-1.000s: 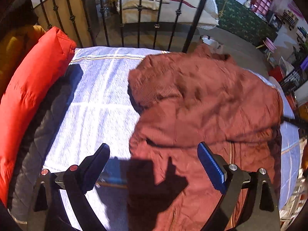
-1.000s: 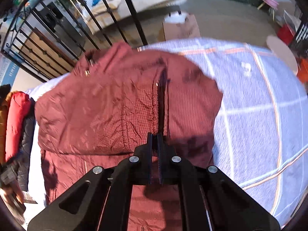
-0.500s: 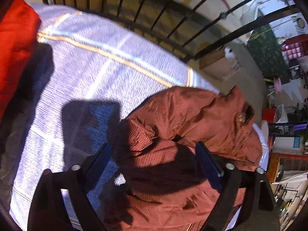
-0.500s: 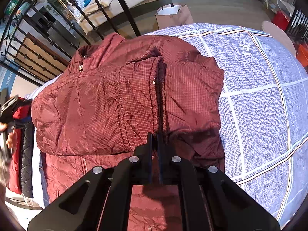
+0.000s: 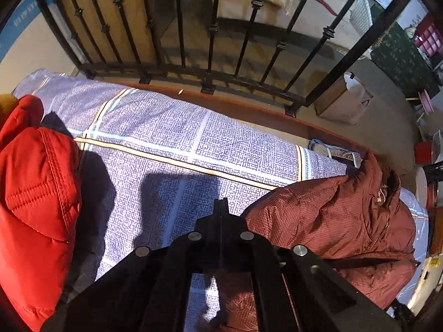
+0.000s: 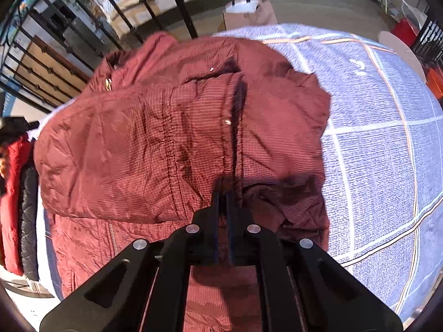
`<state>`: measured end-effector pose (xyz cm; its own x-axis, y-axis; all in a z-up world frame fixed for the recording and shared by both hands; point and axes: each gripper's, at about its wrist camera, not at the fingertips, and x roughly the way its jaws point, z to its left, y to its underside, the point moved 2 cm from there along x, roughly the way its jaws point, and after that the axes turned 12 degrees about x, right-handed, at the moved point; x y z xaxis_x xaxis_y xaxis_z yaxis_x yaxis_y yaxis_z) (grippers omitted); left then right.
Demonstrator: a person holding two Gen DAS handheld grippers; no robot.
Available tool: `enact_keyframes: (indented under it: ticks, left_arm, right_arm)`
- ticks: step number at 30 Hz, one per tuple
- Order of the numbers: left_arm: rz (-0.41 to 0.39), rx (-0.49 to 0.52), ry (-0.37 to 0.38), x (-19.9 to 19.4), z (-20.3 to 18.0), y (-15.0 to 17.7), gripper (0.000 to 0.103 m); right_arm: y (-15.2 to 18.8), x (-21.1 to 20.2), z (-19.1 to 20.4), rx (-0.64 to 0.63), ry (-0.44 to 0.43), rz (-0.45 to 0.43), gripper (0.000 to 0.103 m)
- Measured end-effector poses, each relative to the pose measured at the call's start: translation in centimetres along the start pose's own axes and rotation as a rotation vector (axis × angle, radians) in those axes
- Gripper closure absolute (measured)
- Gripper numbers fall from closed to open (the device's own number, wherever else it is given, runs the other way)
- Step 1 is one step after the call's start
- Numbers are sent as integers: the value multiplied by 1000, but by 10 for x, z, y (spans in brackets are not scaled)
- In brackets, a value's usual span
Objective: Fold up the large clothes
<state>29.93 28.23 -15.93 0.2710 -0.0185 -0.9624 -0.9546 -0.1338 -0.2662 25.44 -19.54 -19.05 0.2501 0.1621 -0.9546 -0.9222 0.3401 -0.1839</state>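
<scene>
Red quilted jacket lies at the bed's left edge; the maroon checked puffer jacket lies half folded to its right. Left gripper, fingers together, seems empty; right gripper, fingers clamped on a maroon fold. Folding looks underway, and next the pinched edge wants laying flat.
</scene>
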Motion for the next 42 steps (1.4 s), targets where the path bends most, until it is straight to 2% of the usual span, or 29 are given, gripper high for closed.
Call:
enact_keyframes:
  ticks: [3, 4, 5, 6, 8, 9, 10, 11, 12, 13, 14, 15, 17, 19, 20, 23, 25, 27, 30, 35, 42]
  left_arm:
    - [-97, 17, 67, -27, -15, 11, 98]
    - [-118, 39, 83, -34, -25, 16, 79]
    - [-153, 74, 100, -46, -37, 28, 51]
    - [-186, 112, 115, -56, -50, 40, 44]
    - [-217, 232, 140, -70, -81, 71, 40]
    - [-216, 298, 129, -72, -96, 87, 39]
    - [-216, 333, 118, -74, -105, 97, 35]
    - [-220, 379, 105, -73, -118, 110, 31]
    - [-220, 414, 95, -71, -128, 119, 29]
    - [-214, 443, 83, -68, -137, 126, 27]
    - [-206, 462, 77, -65, -143, 130, 27]
    - [-196, 476, 75, -62, -150, 131, 26]
    - [-174, 486, 46, -51, -162, 130, 23]
    - [-164, 471, 23, -41, -169, 120, 20]
    - [-158, 466, 22, -37, -172, 114, 15]
    - [-97, 460, -2, -15, -176, 94, 11]
    - [-30, 479, -10, 3, -180, 86, 9]
    - [-10, 489, -18, 12, -182, 84, 6]
    - [15, 479, -25, 24, -181, 84, 5]
    - [10, 497, -59, 34, -184, 89, 5]
    - [12, 516, -102, 40, -189, 89, 5]
  right_arm:
    - [-4, 14, 1, 1, 32, 21, 98]
    - [-5, 16, -1, 16, 31, 27, 98]
    - [-7, 18, -2, 36, 26, 33, 97]
    - [-8, 17, -4, 55, 21, 38, 97]
    - [-9, 12, -5, 78, 24, 35, 92]
    - [-8, 3, -6, 85, 52, 19, 87]
    - [-8, -4, -6, 86, 77, -1, 73]
    - [-6, -15, -7, 89, 104, -34, 48]
    - [-4, -31, -7, 92, 122, -92, 37]
    - [-3, -45, -5, 87, 113, -145, 31]
    - [-1, -59, 1, 61, 80, -196, 31]
    - [1, -63, 10, 26, 63, -211, 31]
    - [3, -63, 32, -81, 22, -199, 30]
    - [7, -46, 63, -229, -28, -143, 29]
    - [8, -38, 75, -292, -16, -140, 29]
    - [8, -13, 95, -400, 61, -134, 29]
    - [-4, 8, 94, -390, 103, -102, 29]
    - [-16, 21, 90, -358, 85, -69, 27]
    - [-18, 37, 101, -408, 140, -39, 23]
    - [-10, 60, 110, -488, 225, -16, 6]
    - [-9, 80, 119, -476, 309, -13, 6]
